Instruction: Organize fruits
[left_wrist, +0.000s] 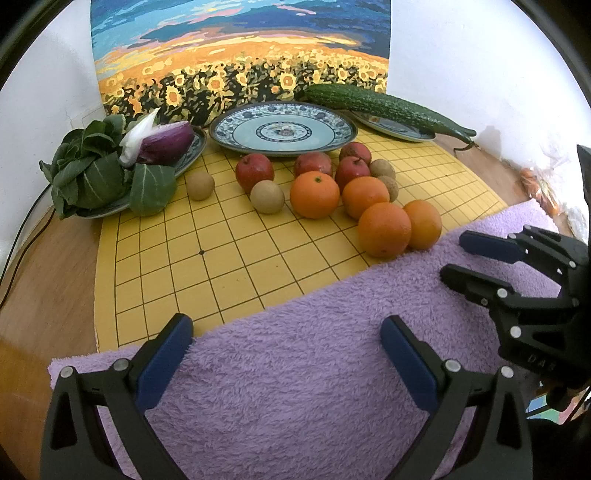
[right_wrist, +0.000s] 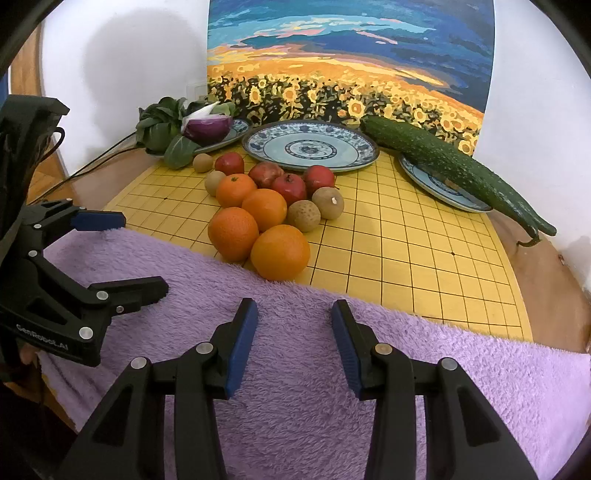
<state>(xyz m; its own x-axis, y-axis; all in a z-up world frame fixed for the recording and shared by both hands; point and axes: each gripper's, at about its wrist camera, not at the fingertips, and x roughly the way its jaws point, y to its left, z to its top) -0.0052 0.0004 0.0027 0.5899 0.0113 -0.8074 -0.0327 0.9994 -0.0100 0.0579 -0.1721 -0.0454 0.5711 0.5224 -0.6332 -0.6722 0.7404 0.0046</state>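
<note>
Several oranges (left_wrist: 384, 229) (right_wrist: 280, 252), red apples (left_wrist: 255, 171) (right_wrist: 290, 187) and small brown round fruits (left_wrist: 267, 196) (right_wrist: 303, 215) lie in a loose cluster on the yellow grid board (left_wrist: 221, 266) (right_wrist: 406, 251). An empty blue patterned plate (left_wrist: 282, 127) (right_wrist: 310, 146) stands behind them. My left gripper (left_wrist: 286, 332) (right_wrist: 142, 254) is open and empty above the purple towel (left_wrist: 295, 387) (right_wrist: 295, 369). My right gripper (right_wrist: 294, 314) (left_wrist: 452, 256) is open and empty, just in front of the nearest orange.
A plate (left_wrist: 192, 151) at the back left holds leafy greens (left_wrist: 92, 166) and a purple cabbage (left_wrist: 166, 144). A long cucumber (left_wrist: 384, 107) (right_wrist: 454, 166) lies across a plate (right_wrist: 443, 188) at the back right. A sunflower painting (left_wrist: 240, 55) leans on the white wall.
</note>
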